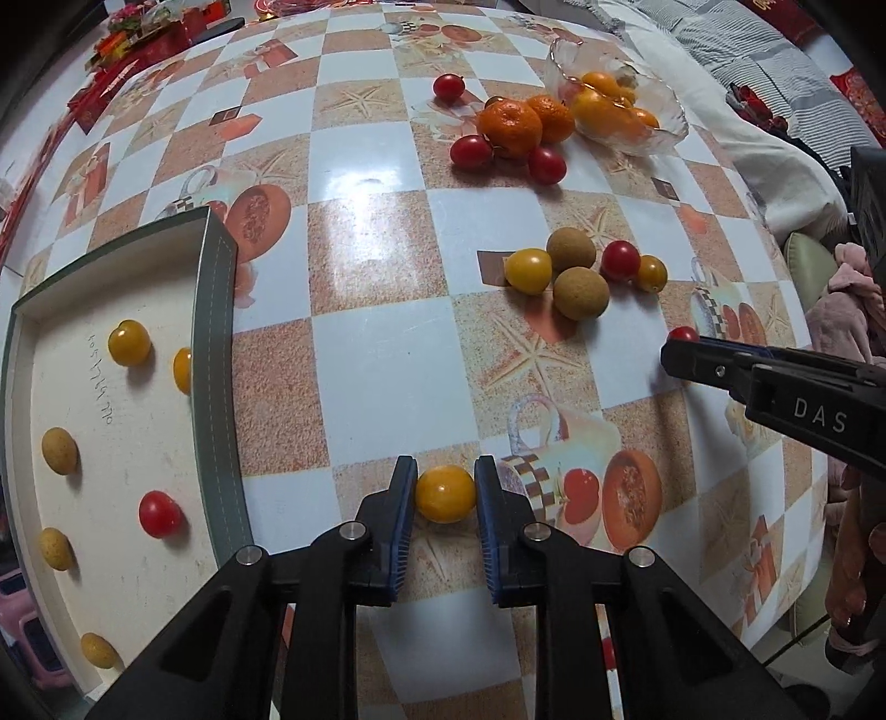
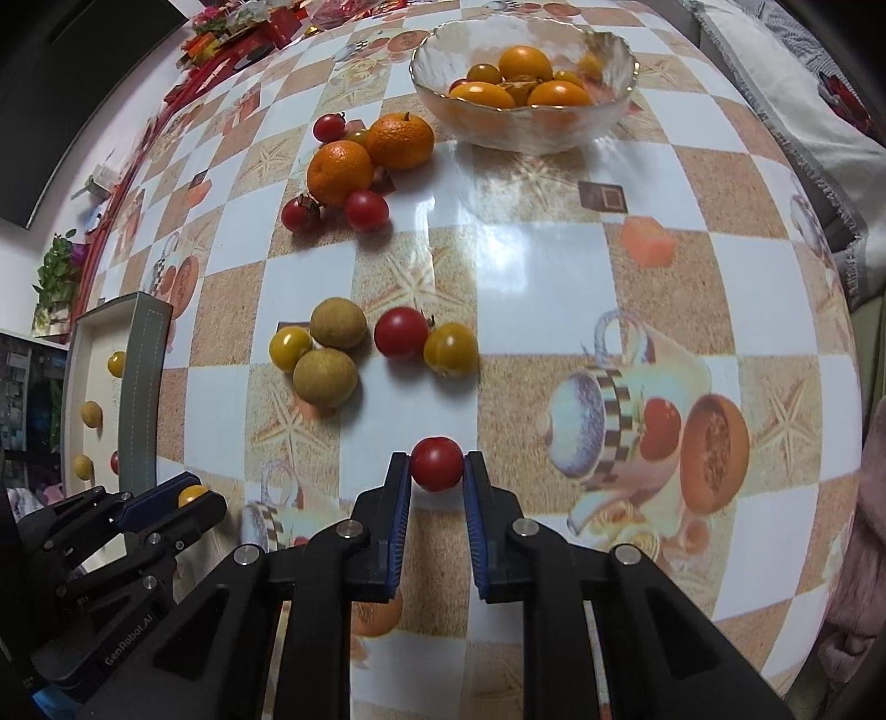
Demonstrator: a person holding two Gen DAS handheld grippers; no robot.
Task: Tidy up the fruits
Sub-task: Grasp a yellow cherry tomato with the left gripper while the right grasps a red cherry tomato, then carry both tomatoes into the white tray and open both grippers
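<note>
My left gripper (image 1: pixel 446 493) is shut on a yellow cherry tomato (image 1: pixel 446 494), both blue pads pressed against its sides just above the checked tablecloth. My right gripper (image 2: pixel 437 464) is shut on a red cherry tomato (image 2: pixel 437 463). The left gripper (image 2: pixel 191 494) with its yellow tomato also shows at the lower left of the right wrist view. A shallow box tray (image 1: pixel 213 310) to the left holds yellow and red tomatoes and several longans. Loose on the table lie two longans (image 2: pixel 338 322), a yellow tomato (image 2: pixel 290 348), a red one (image 2: pixel 401 333) and another yellow one (image 2: pixel 450 349).
Farther back sit two mandarins (image 2: pixel 339 171) with several red tomatoes around them. A glass bowl (image 2: pixel 526 130) with orange and yellow fruit stands at the far side. Red packages (image 1: pixel 138 39) line the far left table edge; bedding (image 1: pixel 747 66) lies beyond the right edge.
</note>
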